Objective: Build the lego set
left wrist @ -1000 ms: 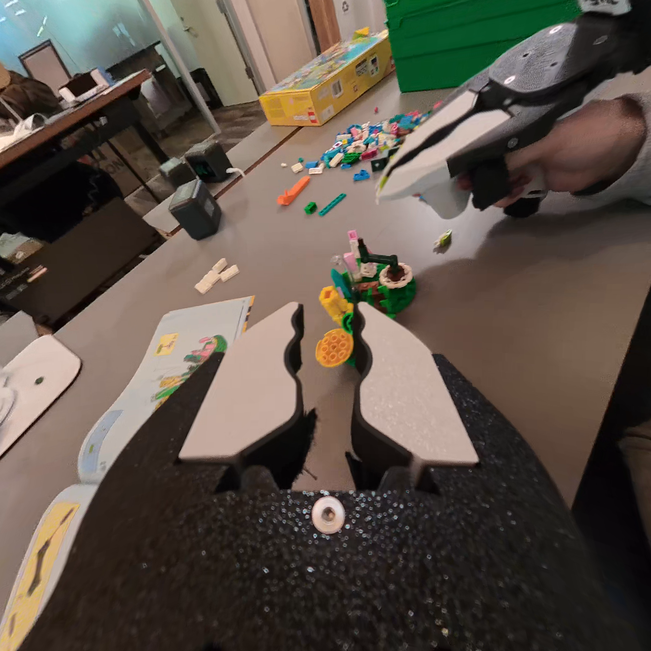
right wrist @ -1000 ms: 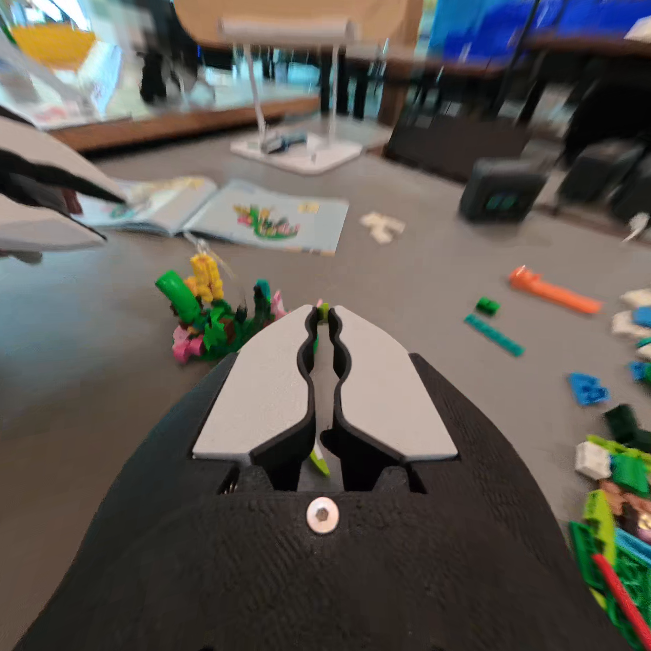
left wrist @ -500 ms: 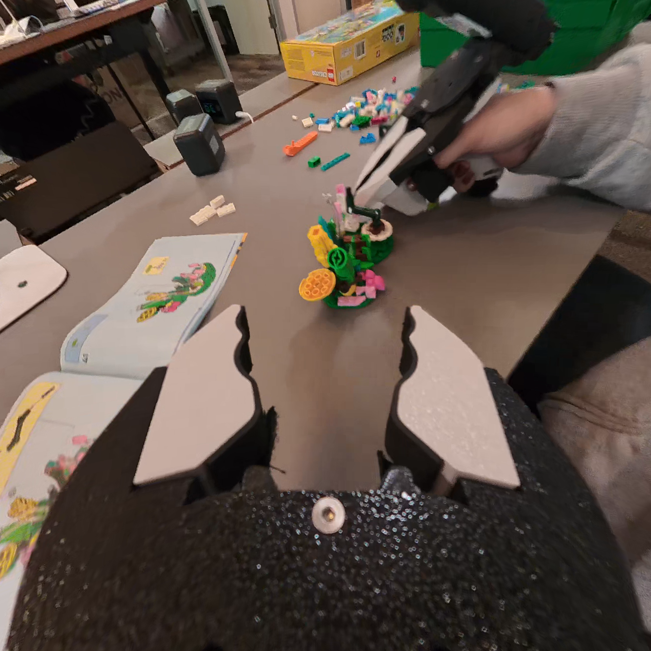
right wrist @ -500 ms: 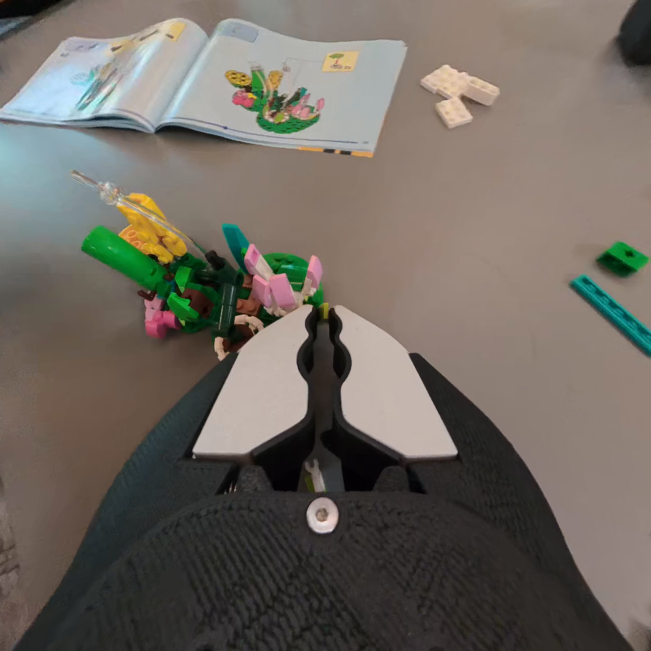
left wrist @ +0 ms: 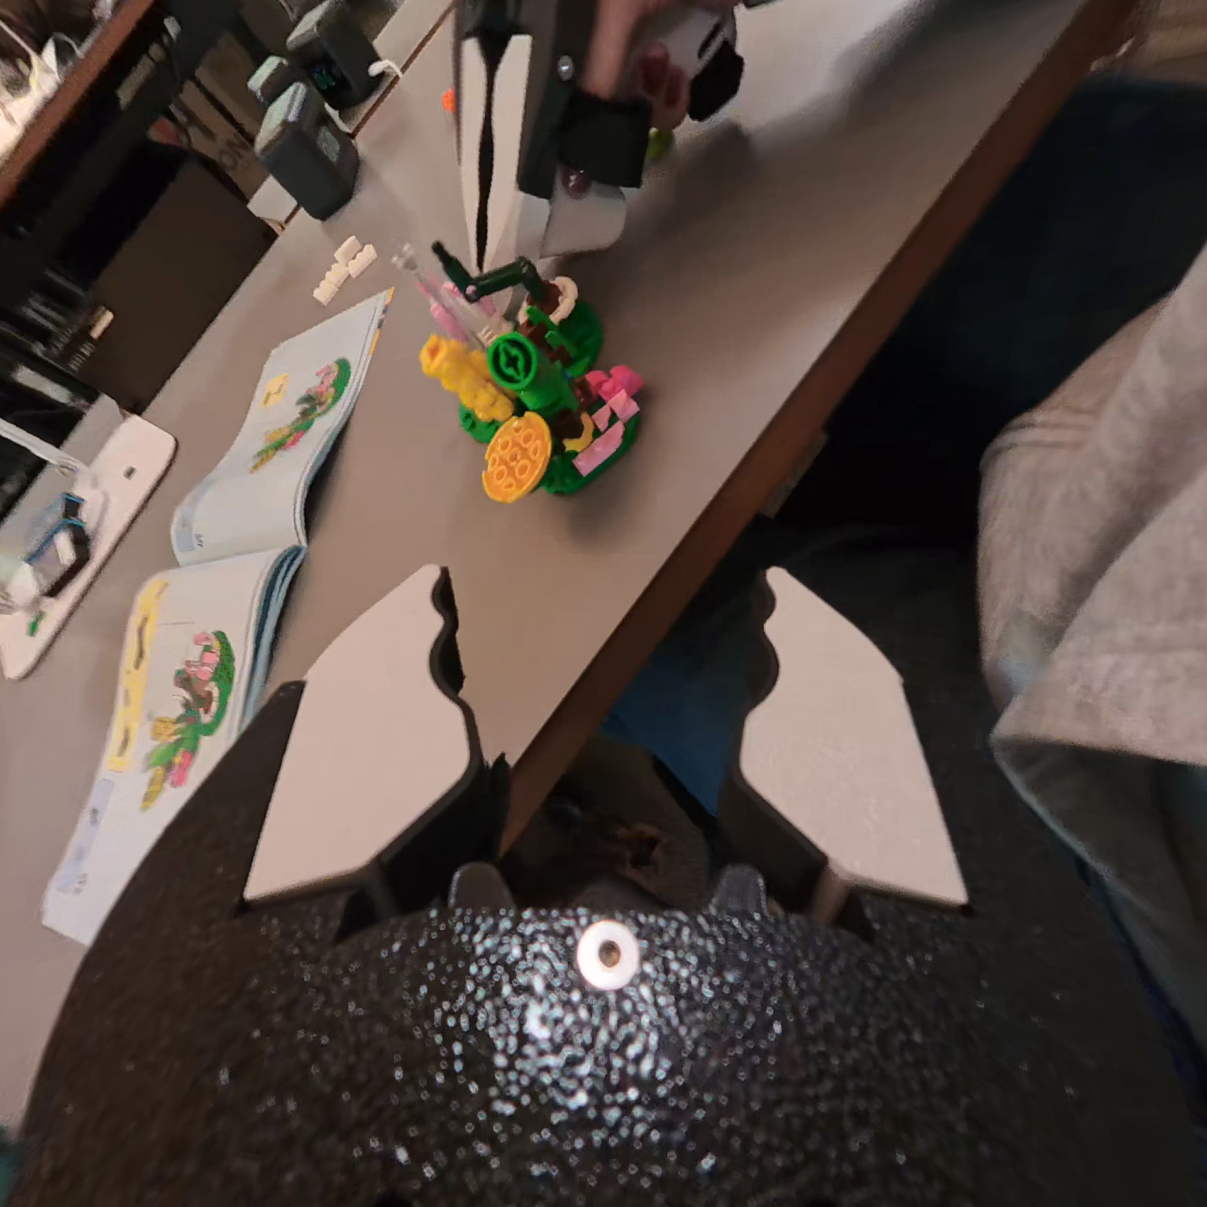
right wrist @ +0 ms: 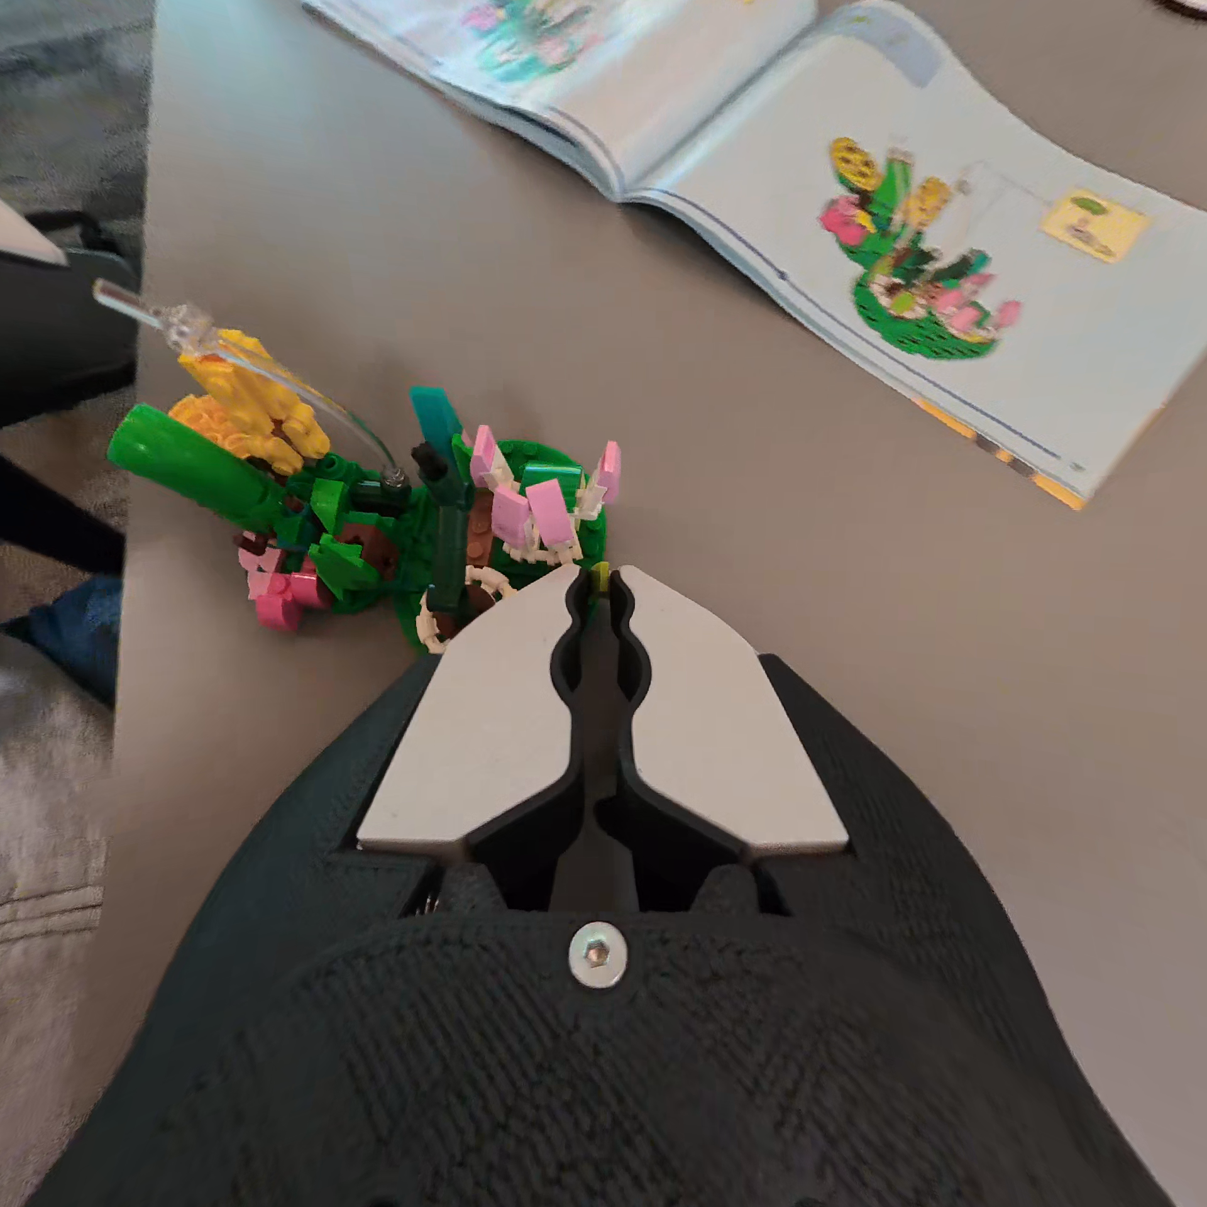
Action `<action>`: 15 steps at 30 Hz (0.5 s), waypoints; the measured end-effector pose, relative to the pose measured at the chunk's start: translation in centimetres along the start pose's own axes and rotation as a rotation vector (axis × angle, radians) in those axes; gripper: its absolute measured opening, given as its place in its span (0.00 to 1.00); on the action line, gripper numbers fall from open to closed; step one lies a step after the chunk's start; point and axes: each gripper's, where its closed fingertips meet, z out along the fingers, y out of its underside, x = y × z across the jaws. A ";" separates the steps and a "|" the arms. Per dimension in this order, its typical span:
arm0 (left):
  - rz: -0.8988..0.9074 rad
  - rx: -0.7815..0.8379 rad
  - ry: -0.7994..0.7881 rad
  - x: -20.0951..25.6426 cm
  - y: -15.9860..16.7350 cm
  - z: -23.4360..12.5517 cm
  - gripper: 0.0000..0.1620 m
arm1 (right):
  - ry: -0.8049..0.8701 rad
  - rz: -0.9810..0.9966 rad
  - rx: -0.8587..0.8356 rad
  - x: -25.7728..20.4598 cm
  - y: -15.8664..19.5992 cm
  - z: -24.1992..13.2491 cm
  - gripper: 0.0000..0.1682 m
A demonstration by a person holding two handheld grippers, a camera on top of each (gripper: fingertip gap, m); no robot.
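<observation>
A lego flower model (left wrist: pixel 542 392) with a green base, yellow, orange and pink parts stands on the grey table near its front edge; it also shows in the right wrist view (right wrist: pixel 392 516). My left gripper (left wrist: pixel 604 581) is open and empty, drawn back over the table's front edge. My right gripper (right wrist: pixel 599 578) is shut on a small lime-green piece (right wrist: pixel 599 576) and hovers just above the model's near side. The right gripper also shows in the left wrist view (left wrist: pixel 486 196), pointing down over the model.
An open instruction booklet (left wrist: pixel 261 457) lies left of the model, and also shows in the right wrist view (right wrist: pixel 849 228). White bricks (left wrist: pixel 343 268) and dark boxes (left wrist: pixel 304 150) lie farther back. The table's front edge (left wrist: pixel 751 450) and a person's grey clothing (left wrist: pixel 1097 522) are at the right. My right fingertips sit around 15 cm from my left ones.
My left gripper opened wide and pulled back from the model to the table's edge. My right gripper, still shut on the lime piece, moved in over the model.
</observation>
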 end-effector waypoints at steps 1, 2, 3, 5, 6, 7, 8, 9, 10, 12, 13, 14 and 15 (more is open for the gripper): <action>0.059 0.015 0.002 0.4 -0.1 -0.1 0.52 | -0.014 -0.027 -0.007 -0.6 -0.2 0.3 0.03; 0.127 0.067 0.004 0.9 -0.7 -0.3 0.48 | -0.025 -0.051 -0.012 -1.2 -0.3 0.5 0.03; 0.185 0.113 -0.007 1.2 -1.1 -0.5 0.43 | -0.037 -0.073 -0.015 -1.8 -0.5 0.7 0.03; 0.243 0.087 -0.027 1.1 -0.6 -0.5 0.42 | -0.077 -0.106 -0.014 -3.1 -0.8 1.2 0.03; 0.254 0.055 -0.030 1.0 0.0 -0.5 0.42 | -0.101 -0.116 -0.013 -3.8 -1.0 1.4 0.03; 0.268 0.026 -0.033 0.9 0.5 -0.4 0.43 | -0.126 -0.122 -0.011 -4.5 -1.1 1.7 0.03; 0.285 -0.001 -0.031 1.0 1.1 -0.4 0.44 | -0.147 -0.126 -0.009 -5.1 -1.3 1.9 0.03; 0.300 -0.030 -0.027 1.0 1.6 -0.5 0.44 | -0.162 -0.134 -0.006 -5.6 -1.4 2.1 0.03; 0.313 -0.061 -0.022 1.1 2.2 -0.6 0.45 | -0.171 -0.144 -0.003 -6.1 -1.6 2.3 0.03; 0.339 -0.117 -0.026 0.8 3.3 -0.9 0.45 | -0.188 -0.168 0.000 -6.8 -1.8 2.6 0.03; 0.358 -0.143 -0.042 0.5 3.8 -1.0 0.45 | -0.198 -0.180 0.003 -7.2 -1.9 2.7 0.03; 0.388 -0.161 -0.076 -0.1 4.0 -1.0 0.46 | -0.209 -0.190 0.006 -7.6 -2.0 2.8 0.03; 0.436 -0.178 -0.113 -0.7 4.2 -1.1 0.45 | -0.221 -0.197 0.008 -7.9 -2.1 3.0 0.03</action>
